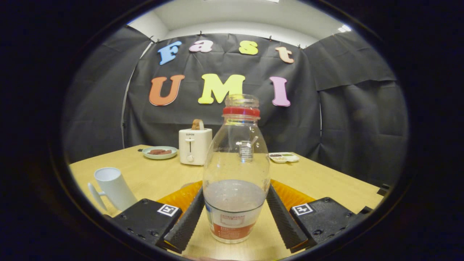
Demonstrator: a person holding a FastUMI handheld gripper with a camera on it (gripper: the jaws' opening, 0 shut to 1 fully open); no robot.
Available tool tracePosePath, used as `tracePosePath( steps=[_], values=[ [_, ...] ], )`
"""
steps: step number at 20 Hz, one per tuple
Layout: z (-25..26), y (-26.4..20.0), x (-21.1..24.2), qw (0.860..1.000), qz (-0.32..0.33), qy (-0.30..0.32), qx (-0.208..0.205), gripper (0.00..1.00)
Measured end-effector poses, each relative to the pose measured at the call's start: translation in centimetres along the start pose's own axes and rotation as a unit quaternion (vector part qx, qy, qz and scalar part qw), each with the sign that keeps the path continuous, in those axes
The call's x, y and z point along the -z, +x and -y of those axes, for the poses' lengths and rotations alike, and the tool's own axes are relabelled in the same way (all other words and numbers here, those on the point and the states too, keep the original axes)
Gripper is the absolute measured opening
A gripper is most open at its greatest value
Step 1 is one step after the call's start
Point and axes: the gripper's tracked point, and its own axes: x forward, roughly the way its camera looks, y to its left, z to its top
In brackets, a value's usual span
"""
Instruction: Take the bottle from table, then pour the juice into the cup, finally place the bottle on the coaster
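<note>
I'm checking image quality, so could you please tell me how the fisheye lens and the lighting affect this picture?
Gripper view: table edges bow; the bottle between the hand-held gripper fingers is sharp, lightly glinting; the toaster stays legible.

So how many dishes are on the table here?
2: a round plate left of the toaster, and a small tray behind the bottle, which the tool grips. The bottle may hide more.

Toaster (195,146) front carries small brand word, apparently "SUPOR"; bottle (236,170) label print too blurred.
</note>
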Motion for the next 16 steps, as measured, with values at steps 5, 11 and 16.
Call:
tracePosePath(
  steps=[5,11,16],
  values=[
    [0.0,0.0,-0.9,1.0,0.001,0.001,0.002,0.82],
    [-0.8,-1.5,-4.1,0.993,0.027,-0.115,-0.012,0.81],
    [-1.4,-1.9,-6.3,0.981,0.022,-0.192,-0.012,0.82]
  ],
)
